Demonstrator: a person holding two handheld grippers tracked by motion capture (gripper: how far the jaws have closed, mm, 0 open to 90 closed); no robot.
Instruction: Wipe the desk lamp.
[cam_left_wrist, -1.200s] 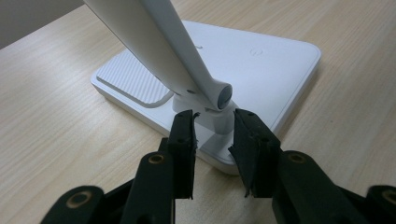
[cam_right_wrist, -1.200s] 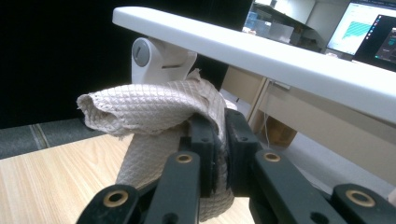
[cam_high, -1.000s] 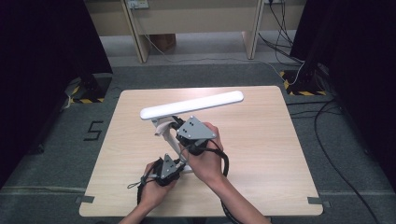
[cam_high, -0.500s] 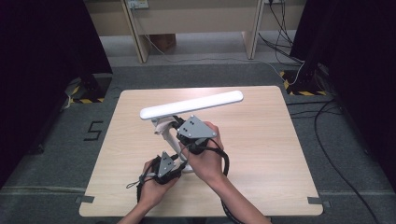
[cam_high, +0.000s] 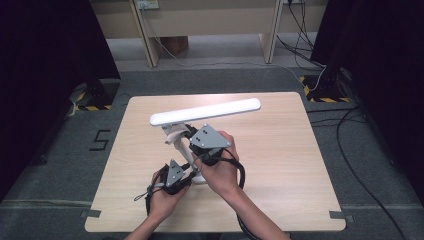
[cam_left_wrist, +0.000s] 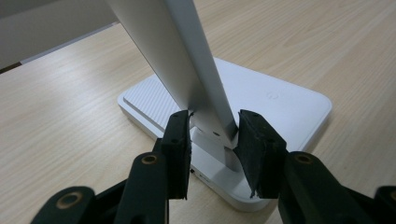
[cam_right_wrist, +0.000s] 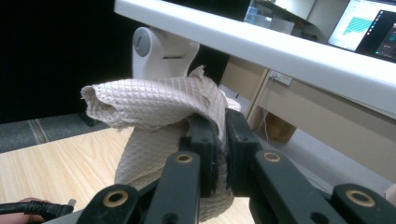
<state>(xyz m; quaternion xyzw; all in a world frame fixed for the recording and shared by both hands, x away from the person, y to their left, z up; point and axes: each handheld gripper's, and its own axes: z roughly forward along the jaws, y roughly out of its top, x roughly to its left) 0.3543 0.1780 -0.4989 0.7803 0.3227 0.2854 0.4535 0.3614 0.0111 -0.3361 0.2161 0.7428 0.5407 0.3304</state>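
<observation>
**Steady the stem, wipe the lamp**

Nearest to me, my left gripper (cam_high: 176, 176) sits low at the foot of the desk lamp (cam_high: 205, 111). Its fingers (cam_left_wrist: 178, 154) straddle the white stem (cam_left_wrist: 196, 79) just above the base (cam_left_wrist: 285, 105); they have just been closing in on it, and in the left gripper view both pads look to be against the stem's edges, though I cannot tell how firmly they press. The base rests flat on the worktop (cam_high: 280, 165), close to the near edge and a little left of centre.

A little farther on, my right gripper (cam_high: 202, 150) is clenched tight on a beige quilted cloth (cam_right_wrist: 154, 109), which bunches over the fingers (cam_right_wrist: 204, 140) and lies against the stem just below the hinge (cam_right_wrist: 159, 49). Above and beyond it the long lamp head (cam_right_wrist: 280, 46) runs off to the far right.

To do this wipe well, I judge the left grip must hold the stem squarely so the base does not slide or tip. The cloth should travel along the stem in slow strokes, with gentle pressure near the hinge so the head does not swing.
</observation>
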